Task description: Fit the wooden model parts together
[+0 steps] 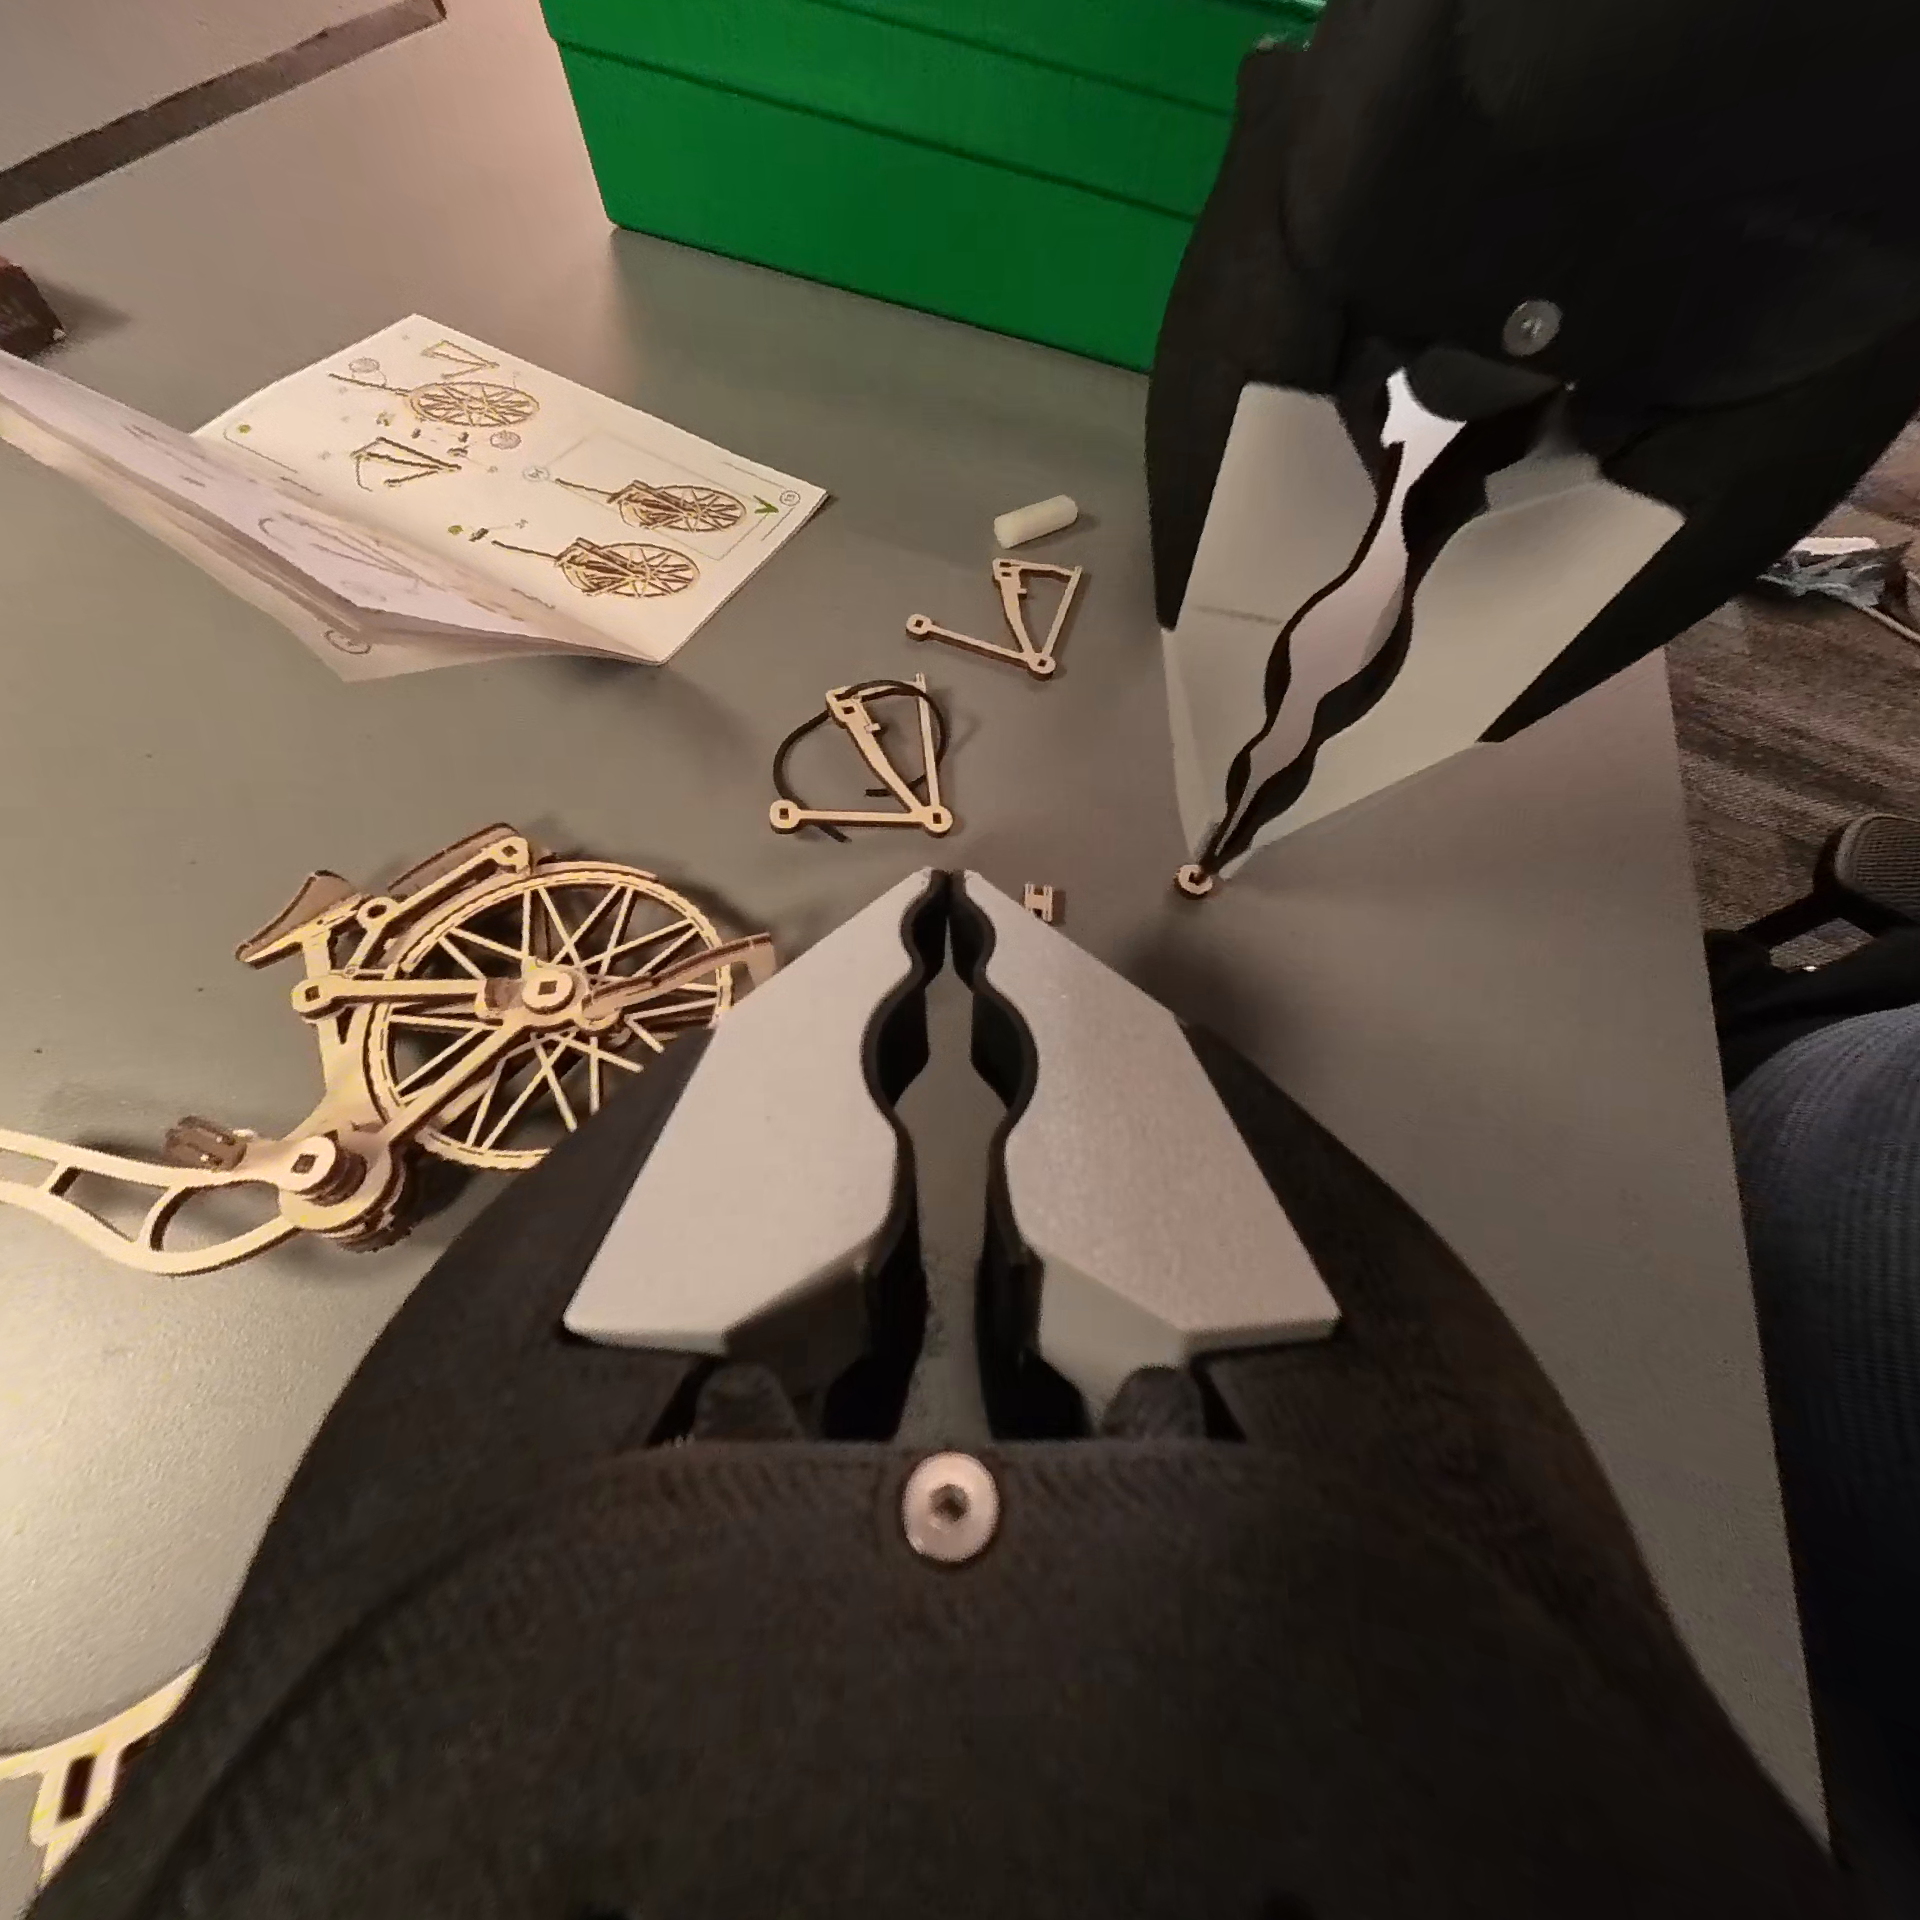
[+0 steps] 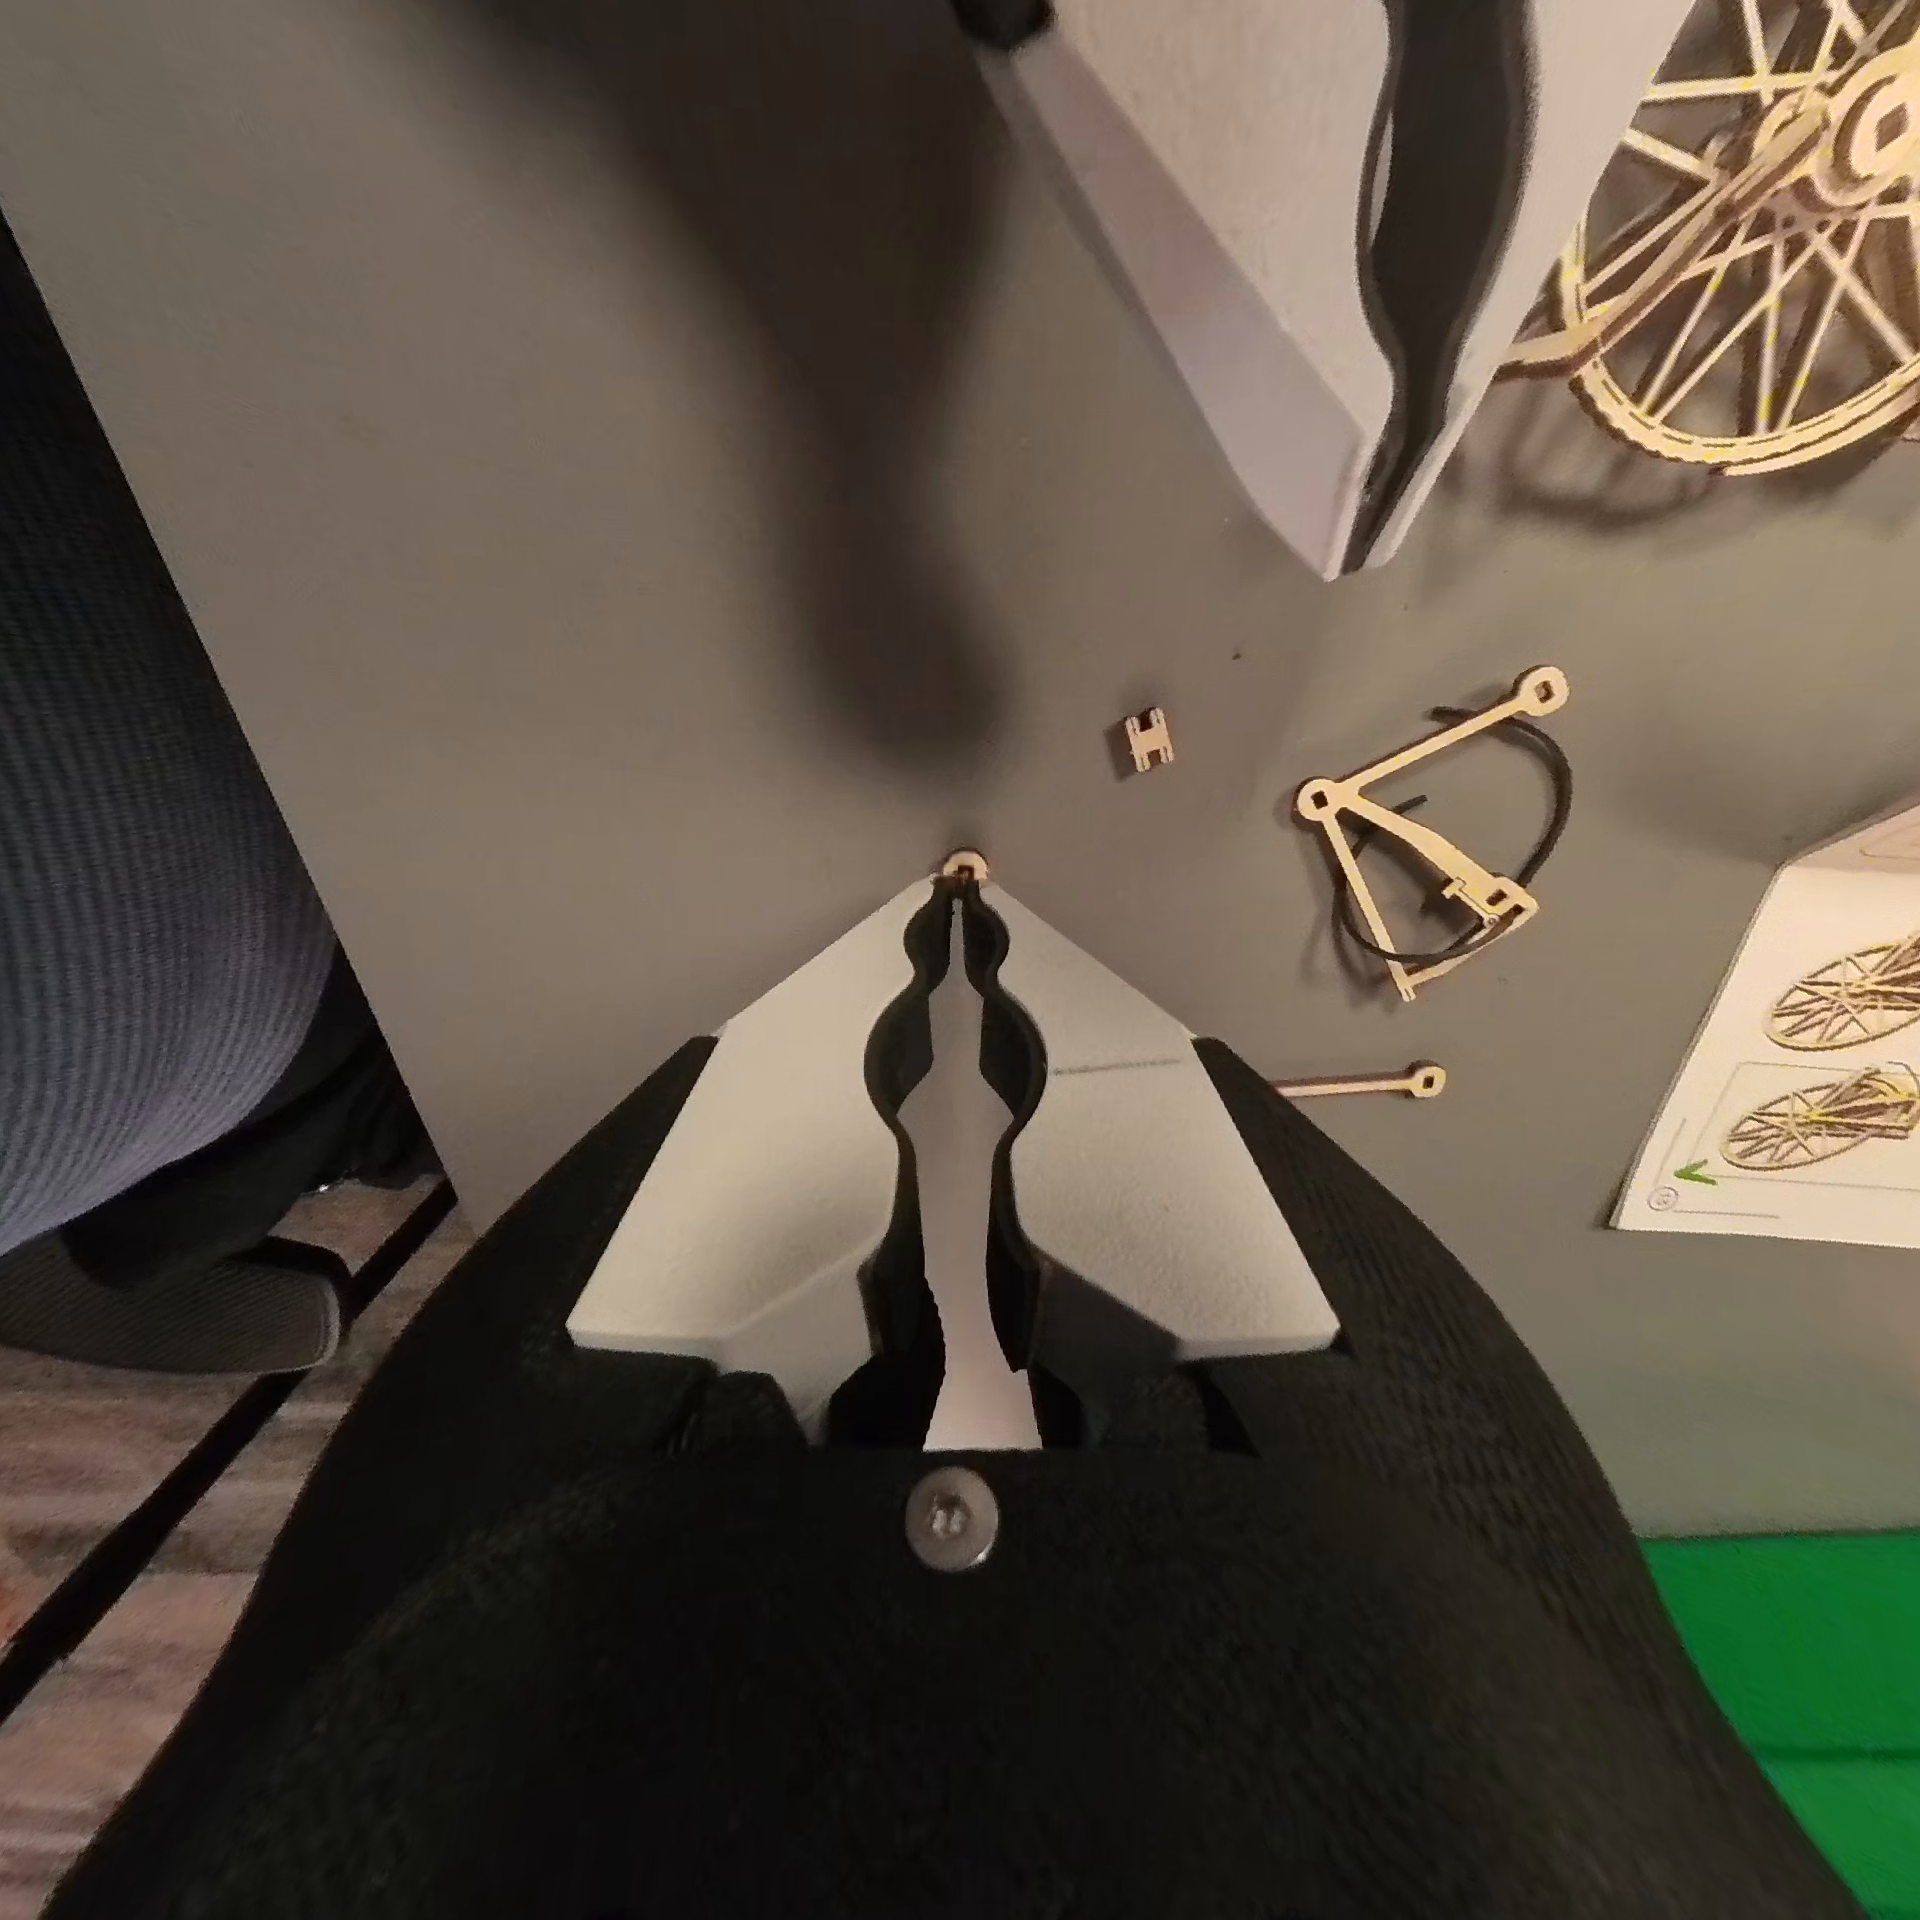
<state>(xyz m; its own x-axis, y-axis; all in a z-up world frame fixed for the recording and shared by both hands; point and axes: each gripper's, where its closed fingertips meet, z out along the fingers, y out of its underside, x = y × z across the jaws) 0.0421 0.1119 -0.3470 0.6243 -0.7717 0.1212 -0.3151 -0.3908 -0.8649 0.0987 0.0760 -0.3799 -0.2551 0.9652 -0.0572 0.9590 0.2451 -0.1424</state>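
- While you are looking along the left wrist view from its left edge, the half-built wooden bicycle (image 1: pixel 447 1029) is lying flat on the grey table (image 1: pixel 156 748), just left of your left gripper (image 1: pixel 948 883).
- Beyond it, an open instruction booklet (image 1: pixel 499 499) is lying near a green box (image 1: pixel 883 177).
- Two triangular wooden frame parts are lying ahead of the left tips: the nearer frame part (image 1: pixel 868 769) is resting across a loop of black cord (image 1: pixel 821 743), and the farther frame part (image 1: pixel 1003 618) is sitting beside a small white cylinder (image 1: pixel 1034 517).
- Your left gripper's jaws are pressing together with nothing between them, and a small notched wooden connector (image 1: pixel 1042 902) is lying just to the right of the tips.
- Farther right, your right gripper (image 1: pixel 1210 854) is coming down steeply with its tips pinching a tiny wooden ring (image 1: pixel 1195 880) that is touching the table, close to the connector but apart from it.
- At the far right, a person's leg (image 1: pixel 1829 1195) is showing past the table edge.
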